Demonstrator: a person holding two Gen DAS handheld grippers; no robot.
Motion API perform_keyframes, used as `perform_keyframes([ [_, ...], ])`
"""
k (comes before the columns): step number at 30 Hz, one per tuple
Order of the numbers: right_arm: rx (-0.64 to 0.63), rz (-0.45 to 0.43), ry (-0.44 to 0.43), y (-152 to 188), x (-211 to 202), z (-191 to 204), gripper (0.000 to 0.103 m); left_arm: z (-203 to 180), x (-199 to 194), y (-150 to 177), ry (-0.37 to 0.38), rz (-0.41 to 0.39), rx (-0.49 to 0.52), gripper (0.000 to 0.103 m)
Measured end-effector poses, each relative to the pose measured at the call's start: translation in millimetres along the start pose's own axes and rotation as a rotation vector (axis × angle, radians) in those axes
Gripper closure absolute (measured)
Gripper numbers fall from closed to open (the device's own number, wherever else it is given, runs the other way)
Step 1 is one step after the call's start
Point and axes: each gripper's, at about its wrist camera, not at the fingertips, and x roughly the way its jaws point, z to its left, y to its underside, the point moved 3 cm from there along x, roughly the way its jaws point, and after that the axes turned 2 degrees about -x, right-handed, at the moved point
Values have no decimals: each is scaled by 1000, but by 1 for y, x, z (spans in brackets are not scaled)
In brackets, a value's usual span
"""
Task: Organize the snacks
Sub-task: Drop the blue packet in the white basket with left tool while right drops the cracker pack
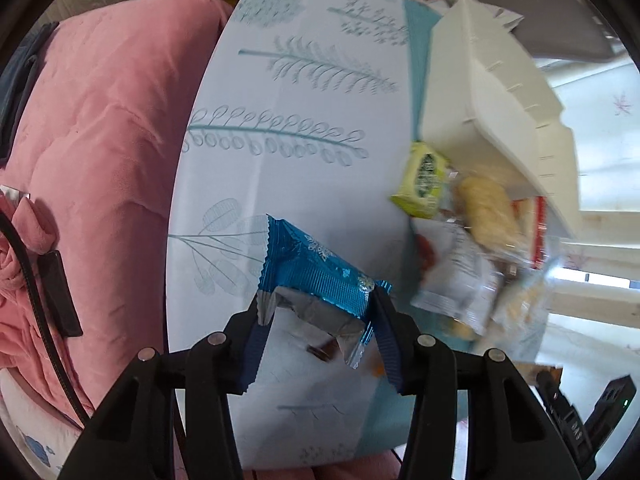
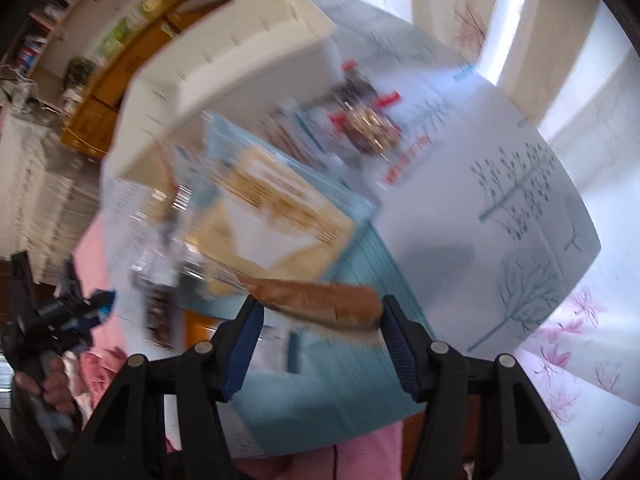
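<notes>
Gripping a crinkled blue foil snack packet (image 1: 320, 276) at lower centre, the left gripper (image 1: 318, 300) is partly closed; the right gripper (image 2: 322, 312) pinches a brown wrapped bar (image 2: 320, 300).

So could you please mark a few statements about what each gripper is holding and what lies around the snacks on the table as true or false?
1. The left gripper is closed on a blue snack packet. True.
2. The right gripper is empty. False: a brown wrapped snack sits between its pads.
3. A white bin stands on the leaf-patterned table beside the loose snacks. True.
4. The yellow-green packet lies inside the white bin. False: it rests on the table against the bin's outer side.
5. A pink quilt lies beside the table. True.
</notes>
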Motion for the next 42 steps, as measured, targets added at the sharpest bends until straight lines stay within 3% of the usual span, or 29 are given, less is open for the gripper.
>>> perform_keyframes([
  [9, -78, -82, -133, -22, -44, 52, 45, -72, -71, 20, 64, -108, 47, 55],
  [20, -238, -104, -310, -99, -82, 75, 45, -176, -114, 23, 108, -237, 48, 55],
  [29, -316, -123, -376, -157, -85, 71, 45, -244, -111, -2, 104, -295, 36, 55],
  [40, -311, -137, -349, -204, -67, 61, 44, -288, -88, -48, 89, -300, 22, 55],
  [42, -305, -130, -347, -209, -63, 61, 44, -291, -85, -54, 91, -306, 19, 45],
])
